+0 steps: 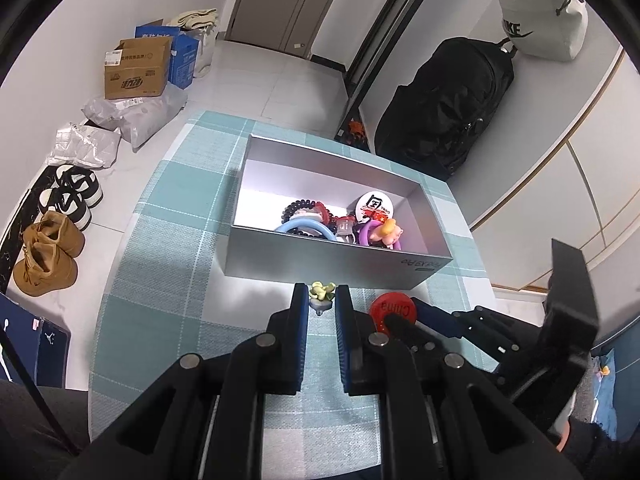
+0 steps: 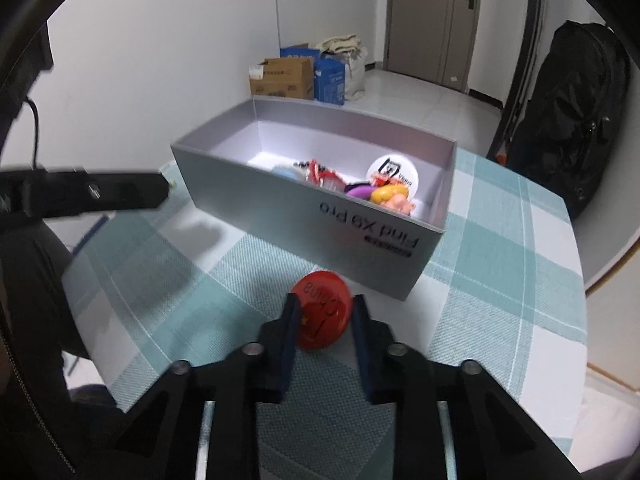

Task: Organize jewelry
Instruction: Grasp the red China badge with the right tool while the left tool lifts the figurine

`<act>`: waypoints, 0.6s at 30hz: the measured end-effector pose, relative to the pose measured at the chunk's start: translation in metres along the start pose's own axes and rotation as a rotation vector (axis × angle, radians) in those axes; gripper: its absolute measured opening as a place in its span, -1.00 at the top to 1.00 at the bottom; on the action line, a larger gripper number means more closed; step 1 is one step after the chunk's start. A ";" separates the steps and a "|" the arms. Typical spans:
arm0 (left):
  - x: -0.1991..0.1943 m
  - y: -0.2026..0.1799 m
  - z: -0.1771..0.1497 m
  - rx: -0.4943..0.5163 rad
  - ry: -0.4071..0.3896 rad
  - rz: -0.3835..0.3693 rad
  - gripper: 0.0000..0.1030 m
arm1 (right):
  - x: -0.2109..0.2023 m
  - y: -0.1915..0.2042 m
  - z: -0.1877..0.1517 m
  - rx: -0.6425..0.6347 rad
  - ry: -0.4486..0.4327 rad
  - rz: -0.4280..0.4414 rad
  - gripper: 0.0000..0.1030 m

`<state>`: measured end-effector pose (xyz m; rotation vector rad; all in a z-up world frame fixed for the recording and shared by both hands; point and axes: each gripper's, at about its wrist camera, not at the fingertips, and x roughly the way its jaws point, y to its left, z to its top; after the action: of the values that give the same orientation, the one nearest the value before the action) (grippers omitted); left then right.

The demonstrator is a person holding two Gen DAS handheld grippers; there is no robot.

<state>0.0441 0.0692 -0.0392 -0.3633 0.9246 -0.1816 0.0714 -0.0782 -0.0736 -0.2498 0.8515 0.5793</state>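
The left tongs [image 1: 322, 300] are narrowed around a small green-and-white trinket [image 1: 321, 295] on the teal-checked cloth-covered bench [image 1: 168, 240]; the right tongs [image 2: 323, 312] stand wider, straddling a round red "China" badge [image 2: 322, 314] lying flat; at twelve o'clock of both sits the open grey cardboard box [image 1: 320, 262], jewelry [image 1: 320, 222] heaped at its right end.

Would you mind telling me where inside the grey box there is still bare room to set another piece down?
The grey box is bare at its left end. The right end is crowded: white badge, blue ring and doll charm piled together.
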 end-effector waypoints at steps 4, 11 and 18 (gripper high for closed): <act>0.001 -0.004 -0.001 0.021 0.000 0.000 0.83 | -0.001 -0.005 -0.001 0.017 0.006 0.015 0.63; 0.000 -0.004 -0.002 0.014 -0.005 0.001 0.83 | -0.012 -0.005 -0.004 0.034 -0.016 0.064 0.83; -0.005 -0.004 0.000 0.002 -0.024 -0.020 0.83 | -0.020 0.007 -0.007 0.016 -0.022 0.136 0.93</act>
<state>0.0407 0.0670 -0.0342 -0.3726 0.8974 -0.1963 0.0526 -0.0826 -0.0625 -0.1715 0.8562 0.7003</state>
